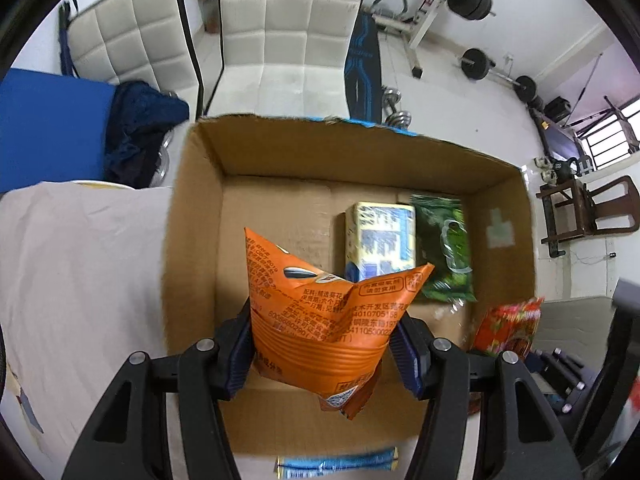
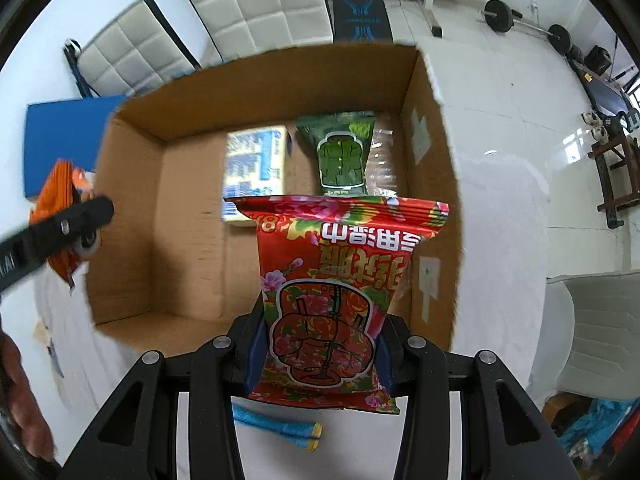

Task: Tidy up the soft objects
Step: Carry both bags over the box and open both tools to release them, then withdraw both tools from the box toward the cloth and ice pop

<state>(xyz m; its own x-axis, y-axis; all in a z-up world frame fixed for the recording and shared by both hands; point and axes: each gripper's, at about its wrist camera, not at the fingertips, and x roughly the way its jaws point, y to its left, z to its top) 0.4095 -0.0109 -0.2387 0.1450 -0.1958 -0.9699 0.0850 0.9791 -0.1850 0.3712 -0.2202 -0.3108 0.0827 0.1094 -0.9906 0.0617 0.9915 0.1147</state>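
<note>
The left gripper is closed on a crinkled orange foil bag and the right gripper on a glossy red flowered packet, both over the open cardboard box, where two packs lie: one yellow-blue pack, one green pack.

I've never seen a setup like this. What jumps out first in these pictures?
Two bright snack-style packets, each pinched in black tongs: an orange packet in the left tongs and a red flowered packet in the right tongs. Both hang over an open cardboard box, where a yellow-blue pack and a green packet lie side by side.
</note>
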